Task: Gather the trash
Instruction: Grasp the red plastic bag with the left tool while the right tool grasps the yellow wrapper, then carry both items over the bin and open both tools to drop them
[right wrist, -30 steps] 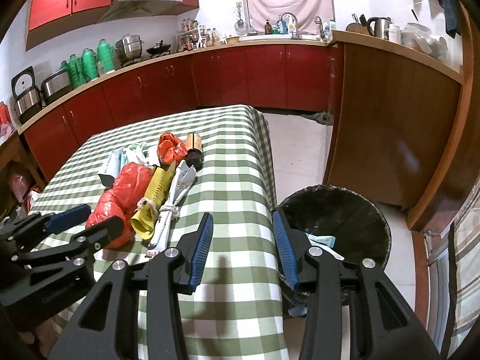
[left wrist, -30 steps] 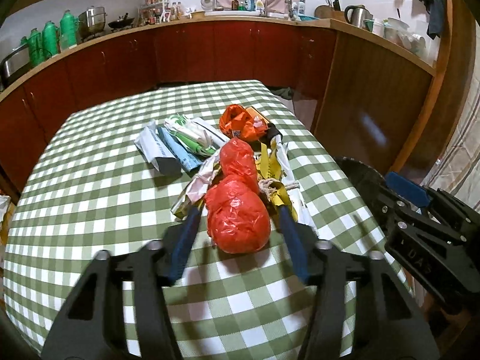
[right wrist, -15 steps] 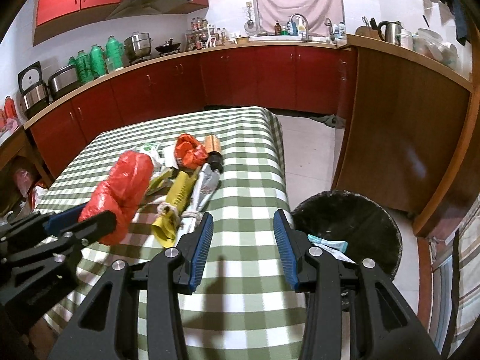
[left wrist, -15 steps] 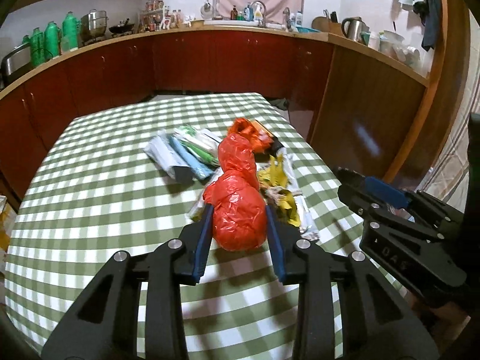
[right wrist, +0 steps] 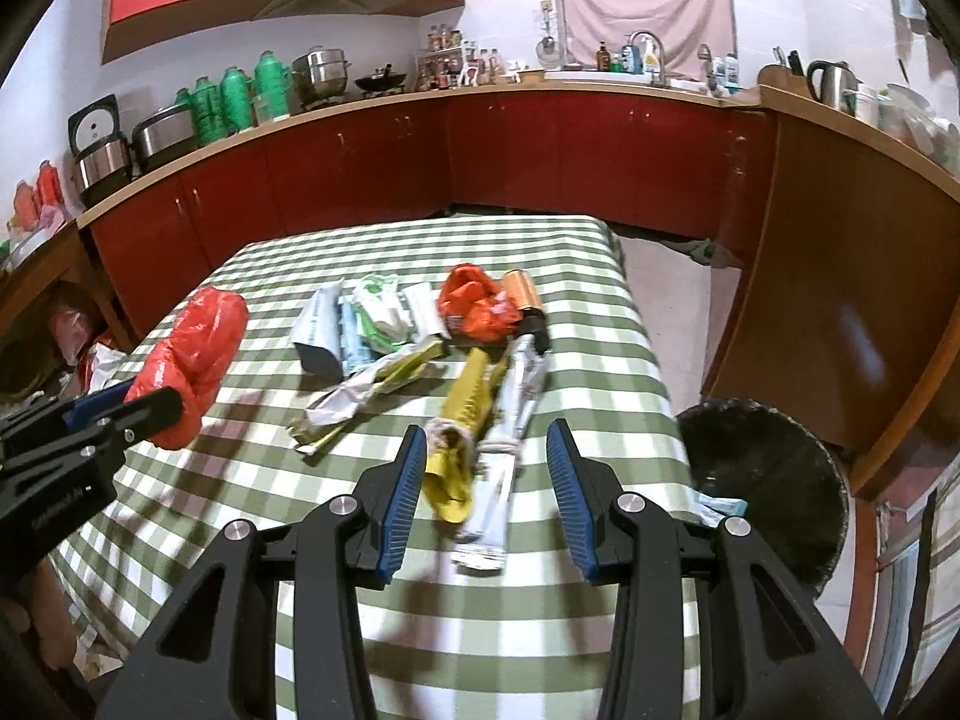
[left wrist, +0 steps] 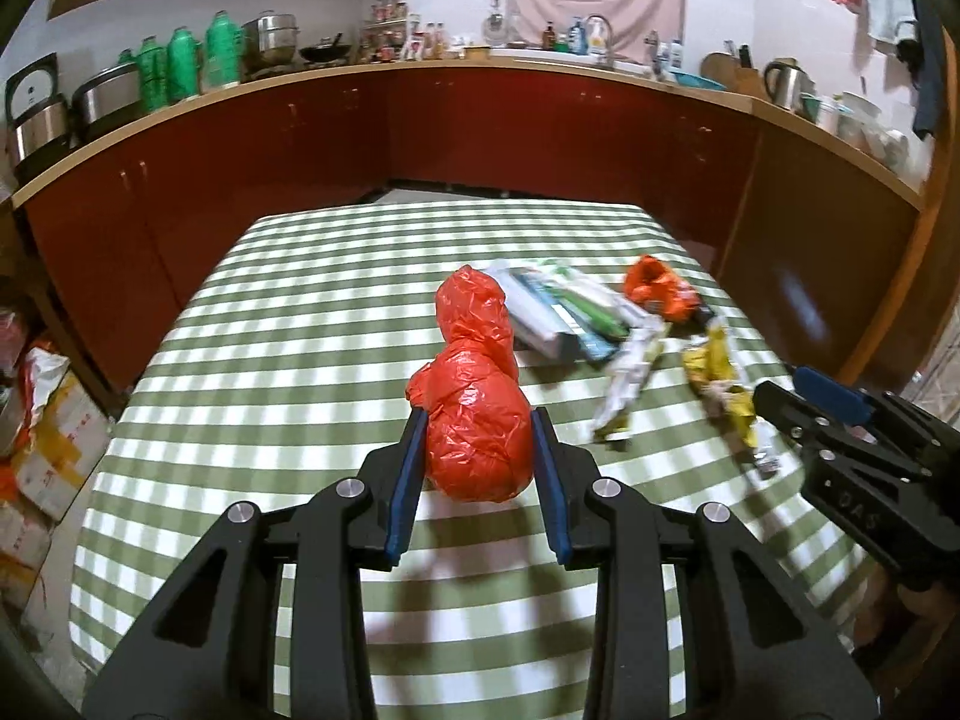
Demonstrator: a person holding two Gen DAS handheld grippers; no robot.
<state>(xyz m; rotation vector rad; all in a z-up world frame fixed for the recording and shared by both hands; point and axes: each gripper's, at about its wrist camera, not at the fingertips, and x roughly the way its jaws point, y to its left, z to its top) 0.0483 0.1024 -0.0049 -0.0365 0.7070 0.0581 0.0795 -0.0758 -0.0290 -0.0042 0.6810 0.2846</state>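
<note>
The left gripper (left wrist: 477,456) was clamped on a red plastic bag (left wrist: 474,396), its blue pads pressed into the bag's bulging lower half. In the right wrist view the bag (right wrist: 192,354) hung clear above the green-checked table (right wrist: 288,474) at about nine o'clock, so the lift seemed to be done and the carry was the step in hand.

The right gripper (right wrist: 487,492) stood wide and held nothing. Its fingers bracketed a yellow wrapper (right wrist: 462,420) and a silver-white wrapper (right wrist: 510,438) lying side by side on the cloth, though whether the pads touched the cloth could not be told (that patch was blurred).

The rest of the litter lay further up the table toward twelve o'clock: a crumpled orange bag (right wrist: 477,303), a brown bottle (right wrist: 522,300) just beside it, and a loose heap of white and green packets (right wrist: 366,324). The black bin (right wrist: 762,480) sat on the floor off the table's edge at about three o'clock, with some scraps already inside.

Judging from this, the held bag needed to travel across the table, over the right gripper, to the bin's mouth before release. The right gripper needed only to close on the two wrappers, ideally together.
</note>
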